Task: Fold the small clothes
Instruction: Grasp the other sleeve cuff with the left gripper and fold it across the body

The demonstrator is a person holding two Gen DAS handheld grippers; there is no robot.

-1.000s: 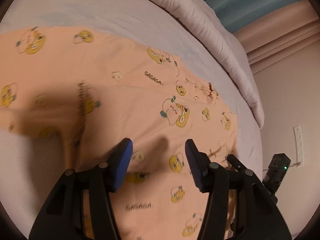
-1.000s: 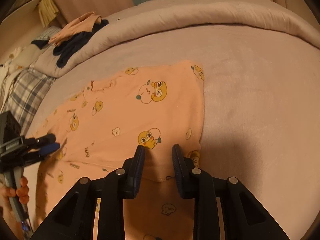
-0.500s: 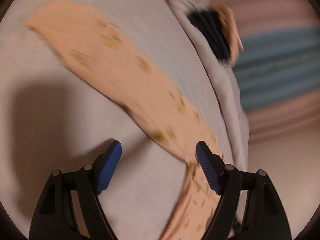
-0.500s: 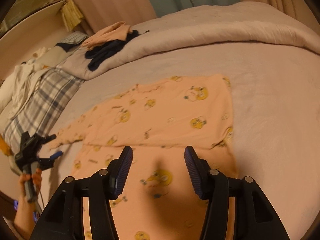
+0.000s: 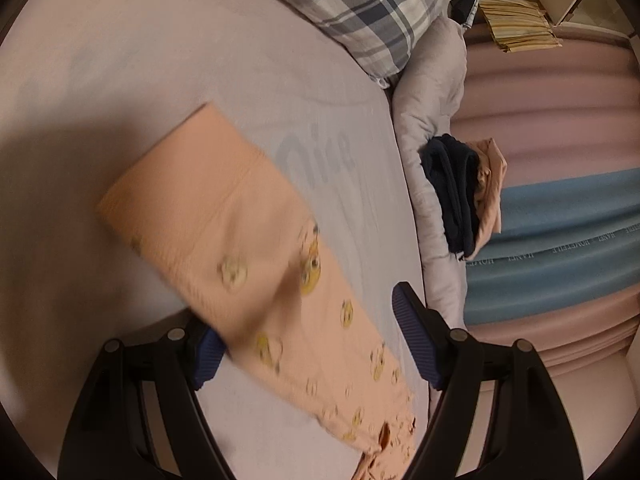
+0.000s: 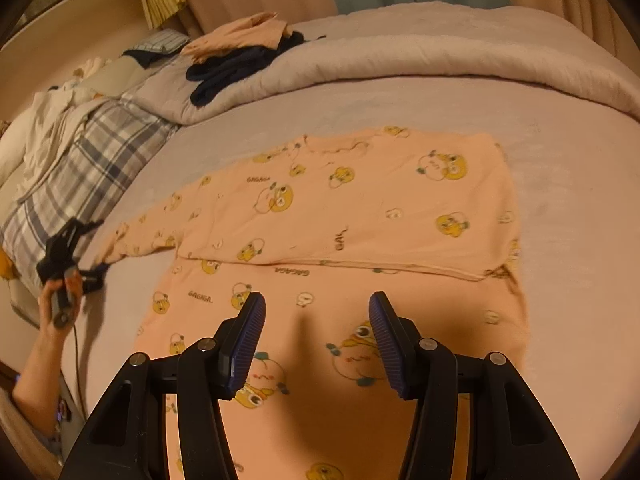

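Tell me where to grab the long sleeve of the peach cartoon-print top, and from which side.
Take the peach sleeve at its plain cuff end, coming over the bare lilac bedsheet beyond it. The left gripper, jaws just opened, already straddles it mid-length.

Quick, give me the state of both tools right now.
Left tool: open, its jaws have just been opening; the peach sleeve lies between them, not pinched.
Right tool: open, just opened wider, holding nothing, above the peach pajama top.

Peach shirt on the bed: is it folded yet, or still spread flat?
Partly folded. The peach shirt has one side turned over the body, its hem edge crossing the middle, while one sleeve still stretches out unfolded.
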